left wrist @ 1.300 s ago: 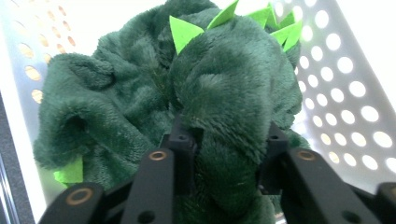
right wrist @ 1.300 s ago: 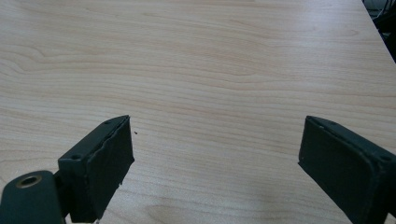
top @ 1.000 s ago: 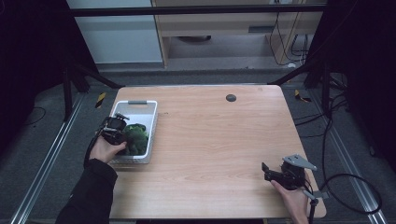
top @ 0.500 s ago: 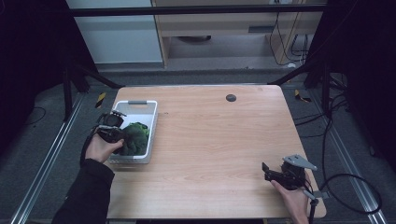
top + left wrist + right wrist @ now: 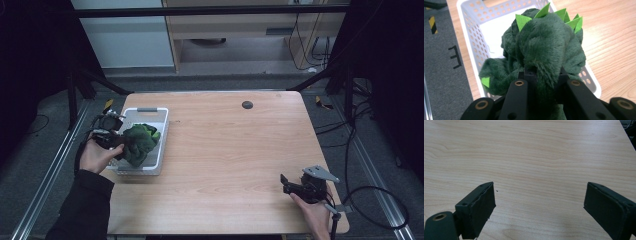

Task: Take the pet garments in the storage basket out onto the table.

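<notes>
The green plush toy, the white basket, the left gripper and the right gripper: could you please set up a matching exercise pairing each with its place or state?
Things:
1. green plush toy
2. white basket
3. left gripper
4. right gripper

States:
A. jaws wide apart over bare wood
B. stands near the table's left edge
C. clamped between two jaws, above the basket
D. shut on soft green fabric

Pairs: 1-C, 2-B, 3-D, 4-A

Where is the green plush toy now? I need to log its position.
In the high view the green plush toy is at the table's left, clamped in the left gripper over the white basket.
</notes>
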The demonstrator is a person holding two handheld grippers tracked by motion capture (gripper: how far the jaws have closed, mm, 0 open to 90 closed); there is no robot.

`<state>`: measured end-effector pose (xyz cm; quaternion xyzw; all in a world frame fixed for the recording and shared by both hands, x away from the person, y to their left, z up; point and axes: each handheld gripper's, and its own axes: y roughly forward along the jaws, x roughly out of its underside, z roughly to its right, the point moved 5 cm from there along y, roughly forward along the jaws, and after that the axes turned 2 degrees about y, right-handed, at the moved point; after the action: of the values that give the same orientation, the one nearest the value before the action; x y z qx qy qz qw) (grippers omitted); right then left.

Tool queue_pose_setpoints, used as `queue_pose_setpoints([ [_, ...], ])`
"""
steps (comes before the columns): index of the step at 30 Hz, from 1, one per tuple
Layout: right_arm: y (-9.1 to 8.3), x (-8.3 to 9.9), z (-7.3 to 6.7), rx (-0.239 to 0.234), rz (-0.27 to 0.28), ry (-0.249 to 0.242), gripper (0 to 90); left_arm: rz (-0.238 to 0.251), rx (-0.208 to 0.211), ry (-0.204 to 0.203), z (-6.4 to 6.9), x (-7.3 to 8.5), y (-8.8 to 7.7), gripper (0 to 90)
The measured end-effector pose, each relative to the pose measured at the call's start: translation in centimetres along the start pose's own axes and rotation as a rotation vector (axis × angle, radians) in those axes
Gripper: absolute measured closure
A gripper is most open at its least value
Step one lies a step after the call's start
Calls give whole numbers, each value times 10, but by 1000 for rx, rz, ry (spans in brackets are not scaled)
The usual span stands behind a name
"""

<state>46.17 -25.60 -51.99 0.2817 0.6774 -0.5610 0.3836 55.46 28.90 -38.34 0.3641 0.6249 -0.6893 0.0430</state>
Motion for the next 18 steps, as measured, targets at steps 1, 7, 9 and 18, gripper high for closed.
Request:
queue_pose_setpoints([
  [1,0,0,0,0,0,1,100,5,-1,0,0,-1,-3,784],
  [7,0,0,0,1,1,1,100,41,-2,0,0,-6,-18,784],
  [9,0,0,0,3,-1,-1,100,53,3,0,1,-7,-24,785],
  [18,0,0,0,2,0,-1,100,82,3,33,12,-16,-47,785],
])
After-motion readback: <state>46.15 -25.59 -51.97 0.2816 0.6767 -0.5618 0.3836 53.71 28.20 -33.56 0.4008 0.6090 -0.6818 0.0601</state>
